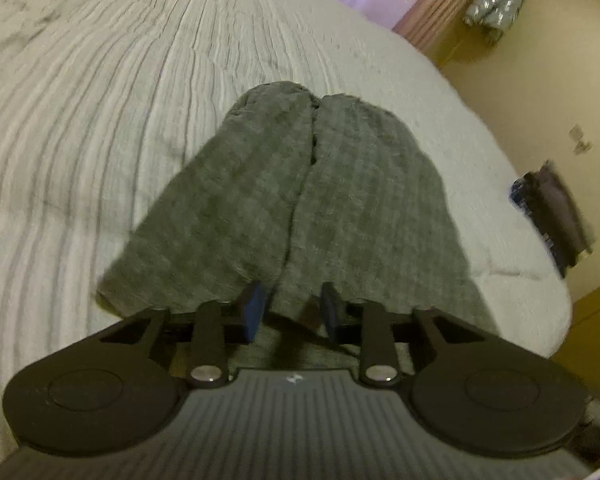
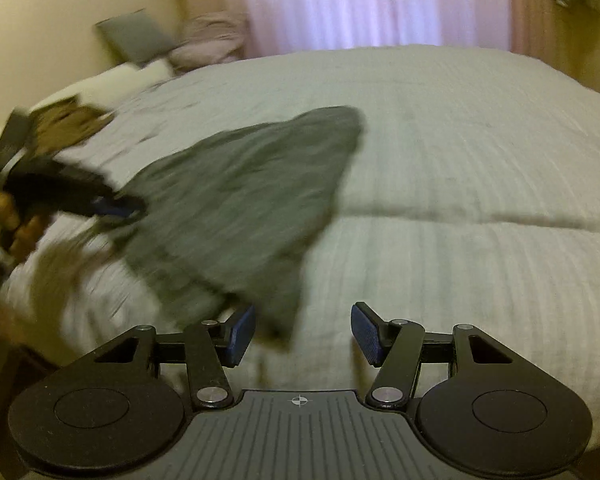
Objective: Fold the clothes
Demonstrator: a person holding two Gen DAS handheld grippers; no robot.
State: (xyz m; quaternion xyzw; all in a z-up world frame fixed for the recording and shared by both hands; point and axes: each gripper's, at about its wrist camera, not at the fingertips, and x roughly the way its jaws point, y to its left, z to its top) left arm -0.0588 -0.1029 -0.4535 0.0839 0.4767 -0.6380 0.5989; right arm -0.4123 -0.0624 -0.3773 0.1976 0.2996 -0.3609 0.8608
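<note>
Grey garment [image 1: 300, 200] hem between left claw [image 1: 294, 310] pads, grip unclear; right claw [image 2: 303, 334] released over bedspread [image 2: 480, 184]

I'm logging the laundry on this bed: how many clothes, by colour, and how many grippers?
Grey garment: 1
Brown cloth, far left, blurred, kind unclear: 1
Grippers, left gripper and right gripper: 2
Total: 4

Pale ribbed bedspread [image 2: 460, 160] w/ pink curtains [image 2: 360, 4] behind, grey pillow [image 2: 136, 36] & crumpled pinkish bedding [image 2: 212, 40] far left.
</note>
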